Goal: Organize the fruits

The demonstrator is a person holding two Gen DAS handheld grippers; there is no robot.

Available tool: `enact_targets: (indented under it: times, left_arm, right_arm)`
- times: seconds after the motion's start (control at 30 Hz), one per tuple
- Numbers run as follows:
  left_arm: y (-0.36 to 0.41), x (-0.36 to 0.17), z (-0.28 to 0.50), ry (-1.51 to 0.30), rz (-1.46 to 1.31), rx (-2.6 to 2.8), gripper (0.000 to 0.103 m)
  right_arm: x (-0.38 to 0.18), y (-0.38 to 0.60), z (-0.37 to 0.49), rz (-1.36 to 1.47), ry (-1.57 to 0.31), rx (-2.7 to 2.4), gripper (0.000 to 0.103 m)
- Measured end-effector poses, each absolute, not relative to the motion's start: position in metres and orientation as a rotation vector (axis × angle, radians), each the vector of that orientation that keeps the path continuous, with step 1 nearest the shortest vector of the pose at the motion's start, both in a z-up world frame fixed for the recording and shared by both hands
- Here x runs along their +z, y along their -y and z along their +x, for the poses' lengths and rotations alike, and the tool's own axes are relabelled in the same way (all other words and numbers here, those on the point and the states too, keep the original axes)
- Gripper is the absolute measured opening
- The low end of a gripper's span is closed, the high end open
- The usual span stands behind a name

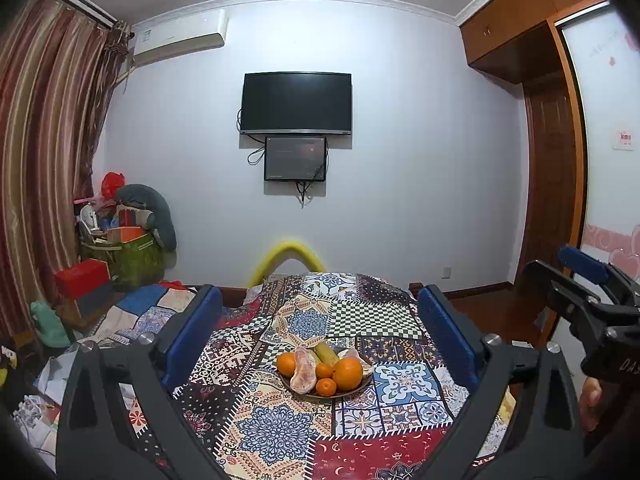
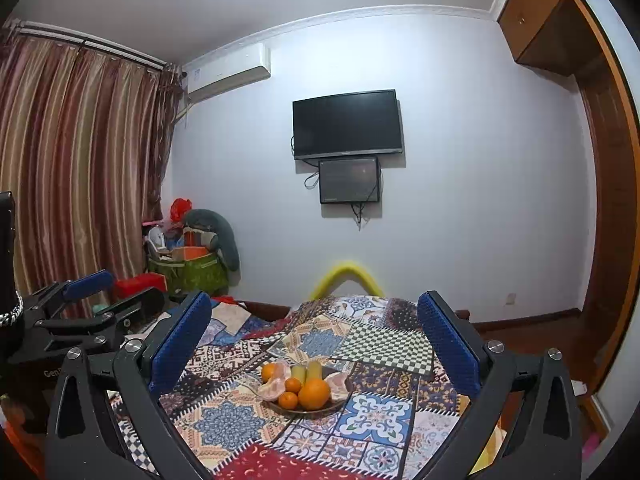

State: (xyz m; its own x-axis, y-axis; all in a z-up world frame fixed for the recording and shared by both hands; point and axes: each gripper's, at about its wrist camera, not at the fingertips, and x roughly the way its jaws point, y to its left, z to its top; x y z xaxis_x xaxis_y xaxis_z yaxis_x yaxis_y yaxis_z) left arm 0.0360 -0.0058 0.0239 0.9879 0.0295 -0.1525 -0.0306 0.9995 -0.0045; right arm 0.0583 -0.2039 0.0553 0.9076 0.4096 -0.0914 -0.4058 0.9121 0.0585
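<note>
A shallow brown plate (image 1: 362, 387) on the patchwork tablecloth (image 1: 264, 432) holds large oranges (image 1: 347, 373), small tangerines (image 1: 326, 387), peeled pomelo pieces (image 1: 303, 372) and bananas (image 1: 326, 353). The same plate (image 2: 339, 403) shows in the right wrist view with an orange (image 2: 314, 394). My left gripper (image 1: 320, 320) is open and empty, held above and short of the plate. My right gripper (image 2: 314, 328) is open and empty, also short of the plate. Each gripper shows at the edge of the other's view.
The table is covered by the patchwork cloth (image 2: 360, 432). A yellow curved tube (image 1: 286, 258) stands behind it. Clutter and a green bag (image 1: 128, 260) sit at the left by the curtain (image 1: 44, 152). A TV (image 1: 296, 103) hangs on the wall. A wooden wardrobe (image 1: 548, 160) is at the right.
</note>
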Motion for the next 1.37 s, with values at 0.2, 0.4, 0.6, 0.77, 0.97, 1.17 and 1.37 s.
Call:
enact_targets:
  times: [0.2,0.4,0.6,0.77,0.97,1.17,1.37]
  left_arm:
    - [0.0079,0.0246,0.0344,-0.151,-0.004,0.036,0.100]
    - [0.0082,0.0241,0.0344,-0.153,-0.001,0.032,0.102]
    - [0.0117,0.0232,0.0344,-0.156,0.011,0.024,0.102]
    - [0.0136,0.0226,0.0337,-0.157,0.018,0.016,0.103]
    - [0.0138,0.0229,0.0336,-0.163,0.014,0.003,0.103]
    - [0.0117,0.0230,0.0357,-0.171,0.007,0.002,0.103]
    - [0.0112,0.0223,0.0364,-0.166,0.002,0.002,0.103]
  right_arm:
    - [0.0517,0.2071,0.0595,0.055,-0.119,0.429,0.103]
    - [0.0511,0.2090,0.0582,0.062,-0.122,0.426,0.103]
    - [0.0528,0.2110,0.0568,0.065,-0.121,0.420,0.103]
    - [0.0536,0.2090,0.0549,0.057,-0.122,0.417,0.103]
    - [0.0562,0.2077,0.0529,0.051,-0.118,0.414,0.103]
    - [0.0574,0.2093,0.0534,0.058,-0.123,0.418,0.103]
    - [0.0566,0.2081,0.0538,0.055,-0.127,0.416,0.103]
